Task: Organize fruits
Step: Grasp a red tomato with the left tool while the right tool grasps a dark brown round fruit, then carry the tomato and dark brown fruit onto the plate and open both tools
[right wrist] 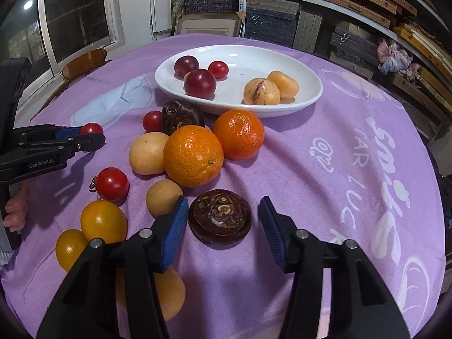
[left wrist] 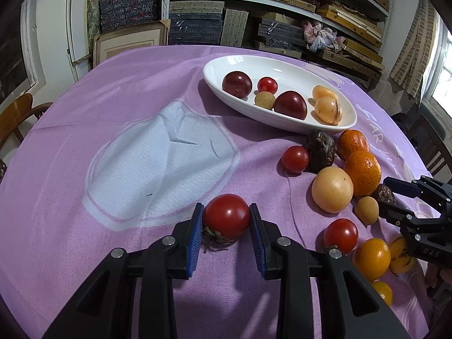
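My left gripper (left wrist: 226,207) is shut on a red tomato (left wrist: 226,216) just above the purple tablecloth; in the right wrist view that gripper (right wrist: 84,135) stands at the left edge with the tomato (right wrist: 91,128). My right gripper (right wrist: 223,202) is open around a dark brown water chestnut (right wrist: 220,217) lying on the cloth, with a gap at the right pad (right wrist: 271,231). In the left wrist view it (left wrist: 385,195) enters from the right. A white oval dish (left wrist: 282,125) (right wrist: 254,111) at the back holds two dark plums, a cherry tomato and pale yellow fruits.
Loose fruit lies between dish and grippers: two mandarins (right wrist: 193,155), a second chestnut (right wrist: 180,115), red tomatoes (right wrist: 113,183), yellow tomatoes (right wrist: 103,221), pale round fruits (right wrist: 148,152). A hand (right wrist: 17,212) shows at the left. Wooden chairs and stacked shelves surround the round table.
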